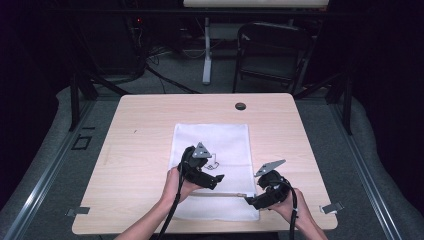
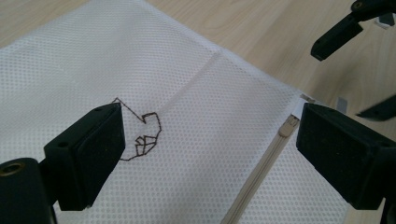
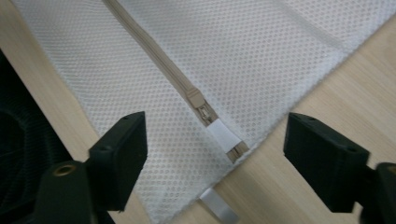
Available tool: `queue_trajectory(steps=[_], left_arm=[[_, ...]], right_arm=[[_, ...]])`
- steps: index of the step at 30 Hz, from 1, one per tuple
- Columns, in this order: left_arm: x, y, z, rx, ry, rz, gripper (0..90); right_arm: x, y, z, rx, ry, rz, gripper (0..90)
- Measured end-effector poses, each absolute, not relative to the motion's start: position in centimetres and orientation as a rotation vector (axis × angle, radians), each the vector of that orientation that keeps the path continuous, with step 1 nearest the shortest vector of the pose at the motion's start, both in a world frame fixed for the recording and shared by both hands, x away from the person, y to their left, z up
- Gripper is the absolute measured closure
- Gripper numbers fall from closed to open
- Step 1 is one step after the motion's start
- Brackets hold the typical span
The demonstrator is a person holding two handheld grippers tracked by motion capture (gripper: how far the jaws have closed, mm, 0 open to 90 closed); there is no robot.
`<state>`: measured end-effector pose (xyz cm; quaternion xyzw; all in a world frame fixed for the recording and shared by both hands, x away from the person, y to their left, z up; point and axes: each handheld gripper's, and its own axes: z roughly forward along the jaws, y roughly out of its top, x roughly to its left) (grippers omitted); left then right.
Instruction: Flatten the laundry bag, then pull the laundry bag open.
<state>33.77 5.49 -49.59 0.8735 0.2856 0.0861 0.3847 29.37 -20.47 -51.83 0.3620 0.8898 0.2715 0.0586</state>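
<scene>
two pairs of black jaws hang spread over a white mesh laundry bag [image 1: 212, 150], neither holding anything. the right gripper [image 3: 215, 144] has its jaws well apart on either side of the beige zip pull [image 3: 195, 98], which sits just ahead of them near the white tab at the zip's end, by the bag's corner; nothing is pinched between them. the left gripper [image 2: 210, 149] stands with jaws wide above the mesh, a small dark stitched emblem [image 2: 142, 135] just beside its left jaw and the zip [image 2: 261, 172] running near its right jaw.

in the high view the zip [image 1: 220, 195] lies across the near part of the bag, its long axis running side to side on the bench [image 1: 140, 115], with the pull at the right-hand end. the right gripper [image 1: 252, 200] is plainly the nearer to that pull, almost on it; the left gripper [image 1: 217, 180] hovers further along, over the bag's middle. the pull would likely have to travel leftward along the zip, so the right hand looks placed to take it while the left steadies the cloth.
</scene>
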Motion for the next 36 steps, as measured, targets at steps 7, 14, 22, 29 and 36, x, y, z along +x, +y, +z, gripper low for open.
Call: queue_trajectory(steps=[7, 14, 22, 29, 36], left_arm=[[33.7, 4.8, -50.0, 2.25, 0.675, 0.194, 10.5], [33.1, 3.7, -51.1, 2.296, 0.627, 0.169, 12.4], [33.0, 2.3, -52.0, 2.317, 0.587, 0.129, 14.9], [32.8, 0.9, -53.4, 2.362, 0.531, 0.092, 17.8], [32.6, -0.5, -54.5, 2.397, 0.468, 0.044, 26.6]], right_arm=[[29.6, -21.1, -52.6, 1.151, 2.699, 0.811, 62.4], [29.7, -20.8, -53.1, 1.142, 2.714, 0.761, 87.2], [30.3, -20.6, -54.1, 1.15, 2.727, 0.748, 90.0], [30.7, -20.3, -54.7, 1.155, 2.741, 0.735, 90.0], [30.8, -20.1, -55.0, 1.154, 2.745, 0.73, 90.0]])
